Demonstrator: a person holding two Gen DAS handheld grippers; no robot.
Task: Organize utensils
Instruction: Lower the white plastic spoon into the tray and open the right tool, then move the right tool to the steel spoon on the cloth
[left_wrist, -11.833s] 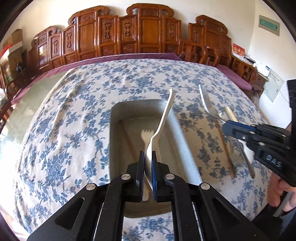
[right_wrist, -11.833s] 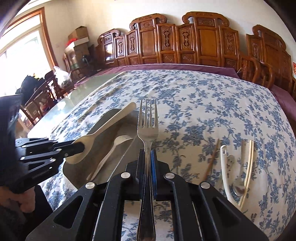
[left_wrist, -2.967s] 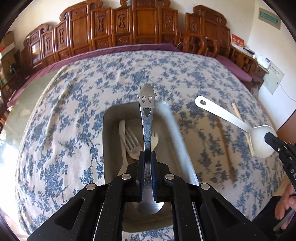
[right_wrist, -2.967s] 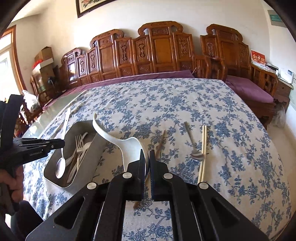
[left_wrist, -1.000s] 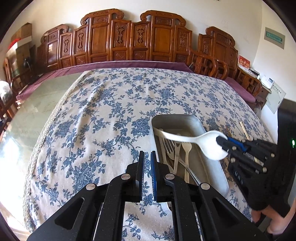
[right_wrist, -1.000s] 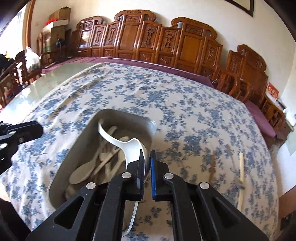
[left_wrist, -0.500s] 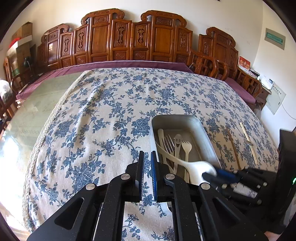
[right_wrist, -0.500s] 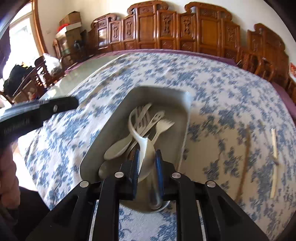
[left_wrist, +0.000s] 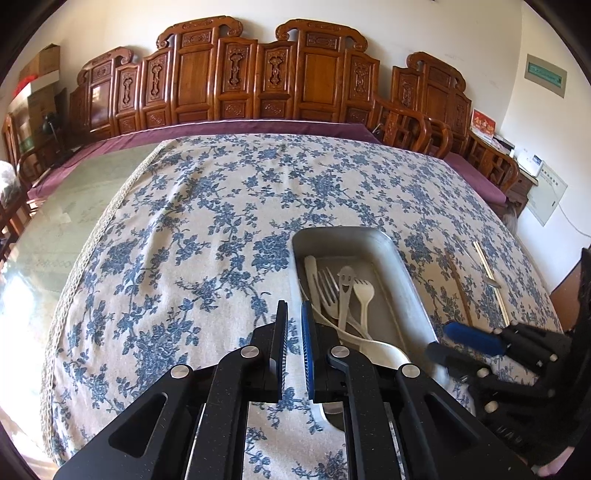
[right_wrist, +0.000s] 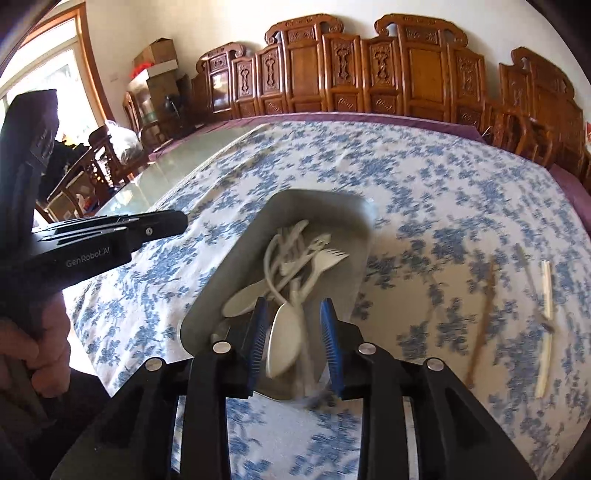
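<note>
Tray (right_wrist: 221, 280) is the thing to steer by here, so everything below is placed off it. Right gripper (right_wrist: 293, 343) hangs over the tray's near end with its jaws spread wide, and the white ladle-style spoon (right_wrist: 282, 339) sits loose between them, bowl toward the gripper, nothing pinching it. Looks like a release, and from where I'm standing the spoon is already resting on the pile of forks and spoons (left_wrist: 341, 291) inside the tray.

To finish it cleanly I'd lift that gripper straight up off the tray rather than dragging it back — the long curved handle threads through the other cutlery and a sideways pull could hook it and flip something out. Keep the jaws spread until they're above the rim.

Left gripper (left_wrist: 293, 345) hovers just off the tray's left edge, jaws nearly pressed together with a thin gap, holding nothing. It could steady the tray if it slides on the tablecloth (left_wrist: 207, 221).

Still out on the cloth to the right of the tray: a brown chopstick (right_wrist: 482, 317), a pale pair of chopsticks (right_wrist: 545, 325) and what looks like a small metal spoon (right_wrist: 532, 284) between them — that part is blurred, so I can't swear to it. Those would be next, I reckon.
</note>
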